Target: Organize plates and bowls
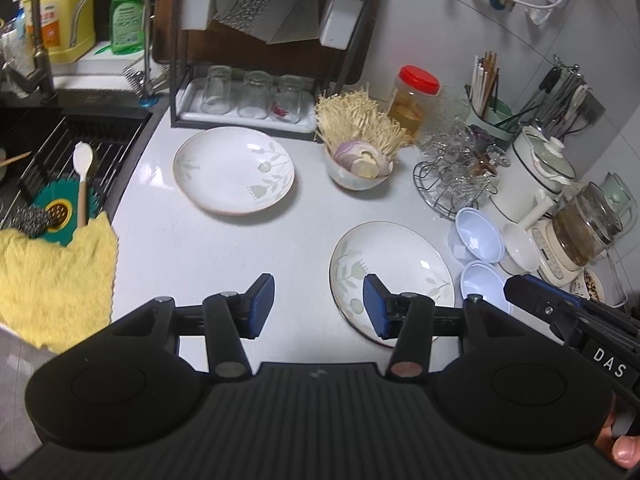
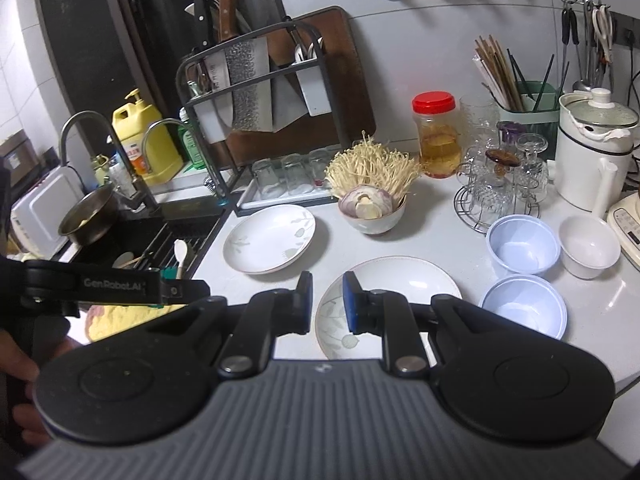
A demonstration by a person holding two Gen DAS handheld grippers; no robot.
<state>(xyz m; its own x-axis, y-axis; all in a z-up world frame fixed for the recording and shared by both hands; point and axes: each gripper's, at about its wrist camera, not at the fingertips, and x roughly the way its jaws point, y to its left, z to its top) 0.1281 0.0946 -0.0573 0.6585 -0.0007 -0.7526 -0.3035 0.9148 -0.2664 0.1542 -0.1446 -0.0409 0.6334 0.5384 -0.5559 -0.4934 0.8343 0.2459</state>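
Observation:
Two white plates with a leaf pattern lie on the white counter: a far plate point(image 1: 234, 170) point(image 2: 270, 244) and a near plate point(image 1: 392, 276) point(image 2: 400, 280). To the right of the near plate stand two light blue bowls point(image 1: 480, 238) point(image 2: 522, 244), point(image 1: 486, 286) point(image 2: 524, 306) and a white bowl point(image 1: 520, 248) point(image 2: 588, 246). My left gripper point(image 1: 319, 306) hovers open and empty over bare counter, left of the near plate. My right gripper point(image 2: 327, 302) hangs above the near plate's left rim, its jaws a narrow gap apart with nothing between them.
A bowl of onion and enoki mushrooms point(image 1: 358, 168) stands behind the plates. A black rack with upturned glasses point(image 1: 248, 96) lines the back. The sink point(image 1: 60, 152) and a yellow cloth point(image 1: 52, 280) are at left. A glass-cup stand point(image 1: 456, 176), a red-lidded jar point(image 1: 414, 96) and a kettle point(image 1: 584, 224) crowd the right.

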